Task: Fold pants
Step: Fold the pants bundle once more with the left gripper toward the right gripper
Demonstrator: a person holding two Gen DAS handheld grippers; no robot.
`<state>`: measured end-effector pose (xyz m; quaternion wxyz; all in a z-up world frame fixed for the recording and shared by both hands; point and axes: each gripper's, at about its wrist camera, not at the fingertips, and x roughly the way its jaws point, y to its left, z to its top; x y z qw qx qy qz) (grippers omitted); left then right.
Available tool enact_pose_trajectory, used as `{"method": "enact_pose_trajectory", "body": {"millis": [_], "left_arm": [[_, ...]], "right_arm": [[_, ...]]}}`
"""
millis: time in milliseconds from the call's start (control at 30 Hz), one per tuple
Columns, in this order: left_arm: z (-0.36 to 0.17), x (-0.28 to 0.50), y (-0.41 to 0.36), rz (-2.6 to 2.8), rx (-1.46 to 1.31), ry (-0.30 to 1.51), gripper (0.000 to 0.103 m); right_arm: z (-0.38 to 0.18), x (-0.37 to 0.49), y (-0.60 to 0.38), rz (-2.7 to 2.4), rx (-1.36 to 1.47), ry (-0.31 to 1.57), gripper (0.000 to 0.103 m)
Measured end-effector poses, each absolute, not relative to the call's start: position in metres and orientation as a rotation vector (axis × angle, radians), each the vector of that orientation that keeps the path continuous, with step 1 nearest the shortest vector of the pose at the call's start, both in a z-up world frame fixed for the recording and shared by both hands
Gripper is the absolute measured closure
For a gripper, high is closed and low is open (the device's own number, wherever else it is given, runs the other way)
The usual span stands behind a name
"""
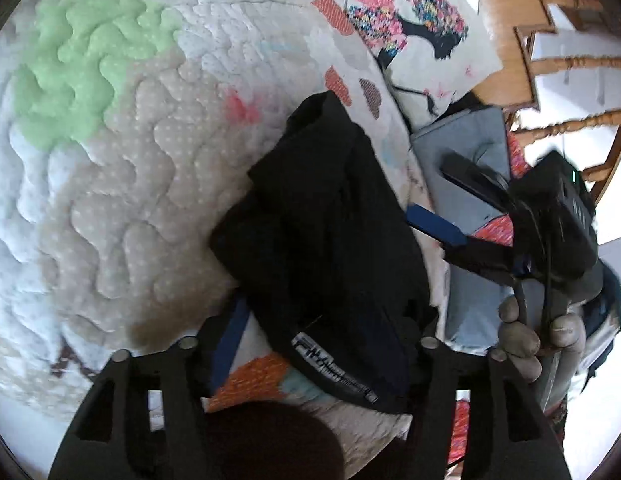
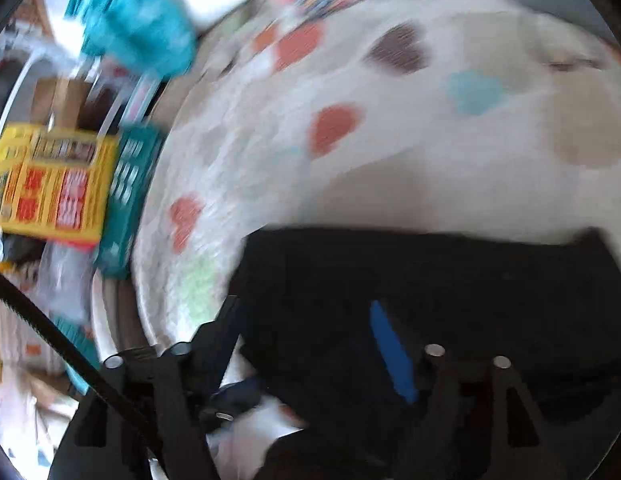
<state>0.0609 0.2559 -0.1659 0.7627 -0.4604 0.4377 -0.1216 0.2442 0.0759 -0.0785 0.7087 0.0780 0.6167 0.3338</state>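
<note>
pants (image 1: 322,232): bunched on quilt (image 1: 130,160) | left fingers (image 1: 230,336) released | right fingers (image 2: 386,344) released, blurred

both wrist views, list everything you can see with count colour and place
pants: one, black, bunched on the quilt between the grippers
quilt: one, white with coloured patches, under the pants
cushion: one, cream with a floral figure print, far edge of the quilt
grey pad: one, beside the quilt
boxes: yellow and teal, off the quilt's edge
left gripper: open
right gripper: open
hand: holding the right gripper's handle
</note>
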Motion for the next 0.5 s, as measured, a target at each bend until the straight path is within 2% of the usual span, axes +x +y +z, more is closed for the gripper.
{"method": "enact_pose_trajectory", "body": {"millis": [133, 267, 333, 400, 433, 467, 500], "left_arm": [[-0.165, 0.061, 0.250, -0.280, -1.049, 0.922, 0.030], [-0.161, 0.067, 0.237, -0.251, -1.023, 0.913, 0.026], [-0.162, 0.069, 0.235, -0.234, -1.043, 0.909, 0.028], [-0.163, 0.072, 0.234, -0.230, -1.040, 0.932, 0.057], [-0.164, 0.073, 0.234, -0.229, -1.025, 0.954, 0.079], [-0.165, 0.073, 0.234, -0.242, -1.030, 0.964, 0.080], [-0.163, 0.072, 0.235, -0.248, -1.038, 0.962, 0.082]], "right_arm": [[-0.094, 0.244, 0.144, 0.691, -0.069, 1.450, 0.026], [-0.125, 0.246, 0.195, 0.578, -0.317, 1.602, 0.007], [-0.139, 0.241, 0.214, 0.538, -0.473, 1.652, 0.005], [-0.151, 0.236, 0.229, 0.487, -0.622, 1.660, 0.005], [-0.153, 0.234, 0.232, 0.467, -0.653, 1.659, 0.006], [-0.153, 0.230, 0.235, 0.457, -0.692, 1.639, 0.008], [-0.151, 0.228, 0.238, 0.454, -0.703, 1.623, 0.015]]}}
